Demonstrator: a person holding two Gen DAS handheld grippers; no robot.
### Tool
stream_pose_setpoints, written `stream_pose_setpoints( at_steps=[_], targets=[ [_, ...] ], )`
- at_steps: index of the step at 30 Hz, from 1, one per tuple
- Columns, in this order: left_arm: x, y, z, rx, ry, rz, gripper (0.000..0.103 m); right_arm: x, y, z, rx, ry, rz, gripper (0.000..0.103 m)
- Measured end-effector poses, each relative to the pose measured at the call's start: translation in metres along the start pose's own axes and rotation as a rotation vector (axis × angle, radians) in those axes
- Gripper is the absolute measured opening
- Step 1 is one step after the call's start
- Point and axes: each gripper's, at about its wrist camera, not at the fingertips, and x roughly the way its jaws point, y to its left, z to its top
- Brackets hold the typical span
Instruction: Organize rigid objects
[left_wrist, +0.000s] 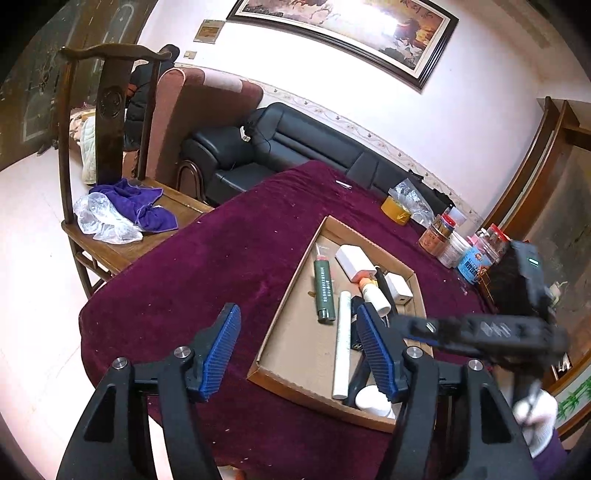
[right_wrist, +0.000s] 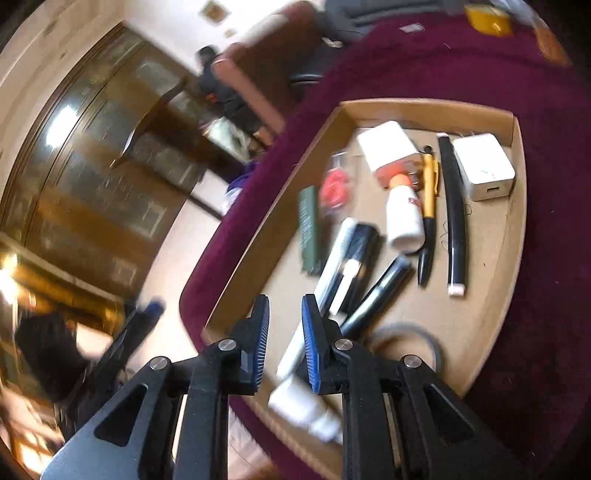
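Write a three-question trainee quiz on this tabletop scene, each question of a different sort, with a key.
1. True or false: the left gripper is shut on the green tube.
2. Multiple choice: where do the green tube and the white charger block lie? A) on the wooden chair B) in the cardboard tray C) on the black sofa
3. Fill in: the yellow tape roll sits on the ____ tablecloth, outside the tray.

Key: 1 false, its jaws stand wide apart with nothing between them. 2 B. 3 maroon.
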Motion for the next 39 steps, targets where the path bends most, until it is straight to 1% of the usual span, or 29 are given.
stream_pose_setpoints(
  at_steps=[1,2,3,4,6,7,9,10,11,12,14,16,18,19,20,25,28,33,39],
  targets=[
    [0.001,-0.002,-0.001,0.006,0.0,0.0,0.059,0.0,0.005,-0.005,-0.034,-0.002,-0.041,0.024],
    [0.001,-0.005,-0.001,0.012,0.001,0.002,0.059,0.001,0.009,-0.01,-0.069,0.002,-0.081,0.035],
    [0.002,-0.008,-0.002,0.021,0.004,0.002,0.059,0.003,0.014,-0.017,-0.117,0.013,-0.126,0.042],
    [0.002,-0.011,-0.003,0.026,0.005,0.002,0.059,0.005,0.013,-0.022,-0.139,0.021,-0.146,0.042],
    [0.001,-0.019,-0.004,0.05,0.007,0.004,0.06,0.015,0.014,-0.033,-0.191,0.056,-0.229,0.042],
    [0.0,-0.023,-0.005,0.062,0.004,0.009,0.061,0.017,0.01,-0.038,-0.216,0.063,-0.302,0.042],
    [-0.005,-0.031,-0.005,0.093,-0.017,0.033,0.064,0.012,0.005,-0.045,-0.241,0.036,-0.413,0.042],
    [-0.009,-0.035,-0.006,0.111,-0.033,0.054,0.066,0.005,0.0,-0.047,-0.23,0.016,-0.435,0.042],
    [-0.011,-0.041,-0.007,0.133,-0.051,0.08,0.066,-0.004,-0.005,-0.047,-0.202,0.0,-0.421,0.042],
    [-0.014,-0.046,-0.008,0.154,-0.067,0.107,0.066,-0.015,-0.011,-0.048,-0.165,-0.02,-0.389,0.042],
    [-0.016,-0.061,-0.012,0.219,-0.104,0.197,0.067,-0.034,-0.018,-0.046,-0.116,-0.058,-0.357,0.042],
    [-0.013,-0.076,-0.015,0.279,-0.121,0.273,0.067,-0.047,-0.024,-0.048,-0.092,-0.095,-0.366,0.044],
    [-0.006,-0.092,-0.019,0.334,-0.103,0.316,0.071,-0.061,-0.031,-0.05,-0.07,-0.122,-0.377,0.052],
    [-0.002,-0.098,-0.021,0.347,-0.089,0.321,0.077,-0.068,-0.036,-0.053,-0.055,-0.136,-0.379,0.053],
    [0.002,-0.104,-0.023,0.357,-0.068,0.32,0.081,-0.074,-0.042,-0.056,-0.039,-0.143,-0.38,0.053],
    [0.021,-0.136,-0.038,0.415,0.032,0.301,0.081,-0.092,-0.067,-0.068,0.025,-0.165,-0.387,0.053],
    [0.03,-0.16,-0.049,0.477,0.075,0.294,0.081,-0.105,-0.084,-0.074,0.059,-0.184,-0.389,0.053],
    [0.04,-0.2,-0.064,0.571,0.11,0.284,0.081,-0.128,-0.113,-0.083,0.121,-0.22,-0.386,0.053],
    [0.049,-0.233,-0.077,0.637,0.138,0.273,0.081,-0.158,-0.145,-0.096,0.186,-0.265,-0.394,0.053]
  ],
)
